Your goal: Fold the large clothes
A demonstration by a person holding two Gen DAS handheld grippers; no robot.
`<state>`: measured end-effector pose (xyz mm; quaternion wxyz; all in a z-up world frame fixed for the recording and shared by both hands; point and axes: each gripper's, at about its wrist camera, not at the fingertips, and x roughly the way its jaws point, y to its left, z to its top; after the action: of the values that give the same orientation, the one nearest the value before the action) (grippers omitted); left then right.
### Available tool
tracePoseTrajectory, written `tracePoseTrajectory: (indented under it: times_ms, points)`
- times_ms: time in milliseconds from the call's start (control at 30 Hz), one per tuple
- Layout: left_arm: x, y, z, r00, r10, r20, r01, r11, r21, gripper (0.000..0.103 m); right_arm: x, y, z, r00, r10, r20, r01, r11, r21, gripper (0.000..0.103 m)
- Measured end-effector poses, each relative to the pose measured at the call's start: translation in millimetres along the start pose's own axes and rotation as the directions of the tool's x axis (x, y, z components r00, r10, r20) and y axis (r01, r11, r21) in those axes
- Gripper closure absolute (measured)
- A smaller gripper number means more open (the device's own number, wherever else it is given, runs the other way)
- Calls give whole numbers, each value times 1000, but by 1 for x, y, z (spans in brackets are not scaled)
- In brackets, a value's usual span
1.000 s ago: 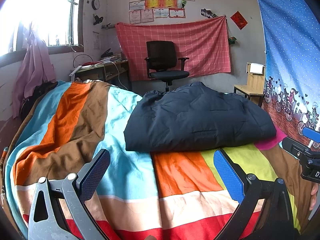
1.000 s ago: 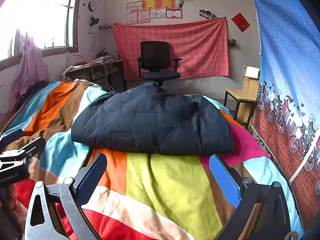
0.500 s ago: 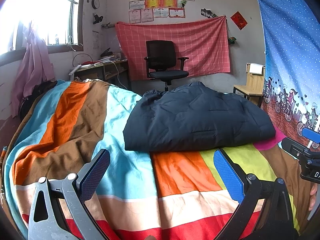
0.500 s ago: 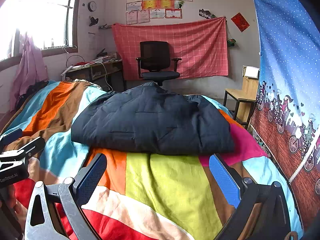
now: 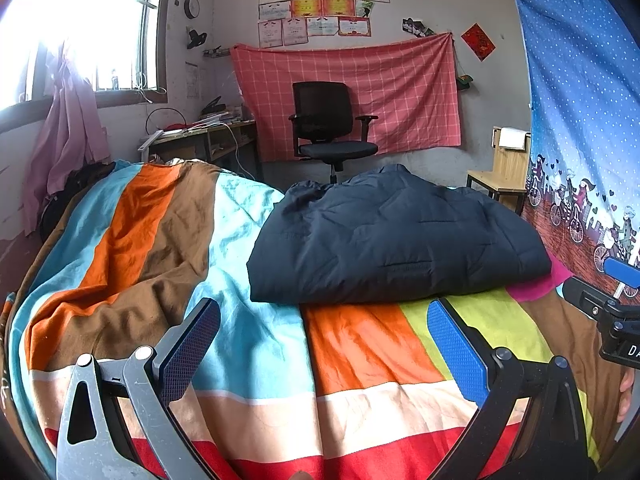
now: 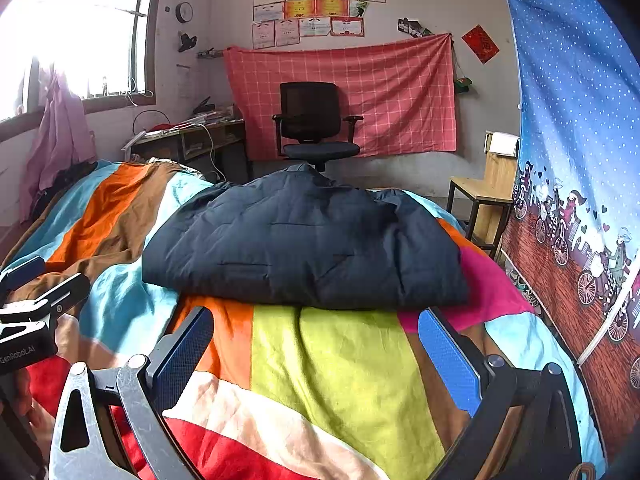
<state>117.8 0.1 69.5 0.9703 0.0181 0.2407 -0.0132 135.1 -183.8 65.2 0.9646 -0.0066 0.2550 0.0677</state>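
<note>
A dark navy quilted jacket (image 5: pixel 396 240) lies folded in a thick rectangle on the striped bedspread (image 5: pixel 248 344); it also shows in the right wrist view (image 6: pixel 308 244). My left gripper (image 5: pixel 324 340) is open and empty, held above the bedspread a little short of the jacket's near edge. My right gripper (image 6: pixel 316 340) is open and empty too, also short of the jacket's near edge. The right gripper's body shows at the right edge of the left wrist view (image 5: pixel 612 312), and the left gripper's body shows at the left edge of the right wrist view (image 6: pixel 36 304).
A blue printed curtain (image 6: pixel 580 160) hangs close on the right of the bed. A black office chair (image 5: pixel 328 128), a cluttered desk (image 5: pixel 200 140) and a small wooden chair (image 6: pixel 484 192) stand beyond the bed. Pink cloth (image 5: pixel 68 136) hangs by the window on the left.
</note>
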Motion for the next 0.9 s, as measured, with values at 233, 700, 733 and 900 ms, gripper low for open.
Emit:
tracePoseTrajectory:
  times_ms: [233,700,733,900]
  points:
    - [2,-3,-1,1000,20,-18,-19,1000,8,1,1,0,-2,1000,2,-4,-2,1000,1,0]
    - [5,-3,-6,999,29,-31,-28,999,20,1,3,2,-5,1000,1,-8,-1,1000,-3,0]
    - [5,-3,-6,999,28,-31,-27,999,20,1,3,2,-5,1000,1,-9,-1,1000,-2,0]
    - [7,-1,-7,999,33,-37,-32,999,20,1,2,2,-5,1000,2,-12,-2,1000,-4,0]
